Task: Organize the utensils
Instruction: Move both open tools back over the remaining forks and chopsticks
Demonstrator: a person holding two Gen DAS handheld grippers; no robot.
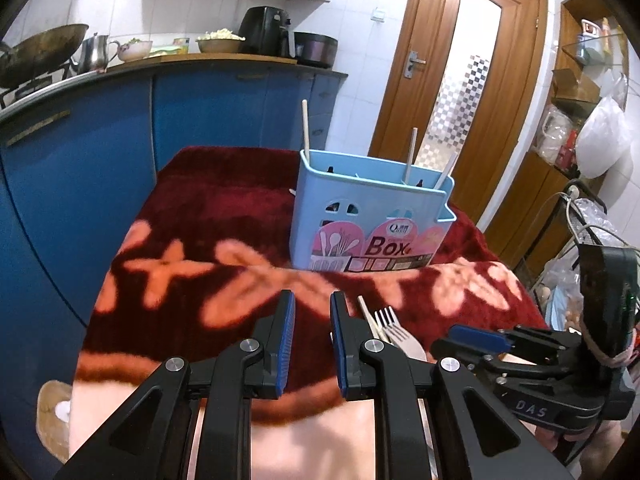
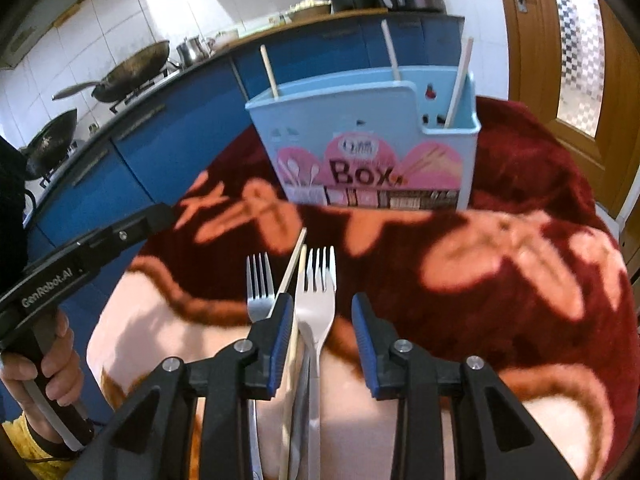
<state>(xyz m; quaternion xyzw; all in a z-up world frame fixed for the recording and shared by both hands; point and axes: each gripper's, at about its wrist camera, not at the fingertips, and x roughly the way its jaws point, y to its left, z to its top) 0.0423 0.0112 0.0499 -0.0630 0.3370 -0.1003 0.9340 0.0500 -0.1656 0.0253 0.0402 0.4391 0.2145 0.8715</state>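
A light blue utensil box [image 2: 360, 136] labelled "Box" stands upright on the red flowered blanket [image 2: 520, 208], with three chopsticks sticking out of it. In front of it lie a metal fork [image 2: 259, 280], a chopstick [image 2: 294, 256] and a pale fork [image 2: 318, 280]. My right gripper [image 2: 322, 300] is open over them; the pale fork's neck lies between its fingers, with a gap on the right side. My left gripper [image 1: 312, 296] is narrowly open with only blanket between its fingers. It sits just left of the pale fork [image 1: 394, 328], in front of the box [image 1: 368, 216].
Blue kitchen cabinets [image 1: 120, 152] run along the left and back, with woks, a kettle and an air fryer [image 1: 266, 32] on the counter. A wooden door [image 1: 472, 80] stands behind the box. Shelves with bags [image 1: 592, 140] crowd the right. A hand [image 2: 52, 368] holds the left gripper's handle.
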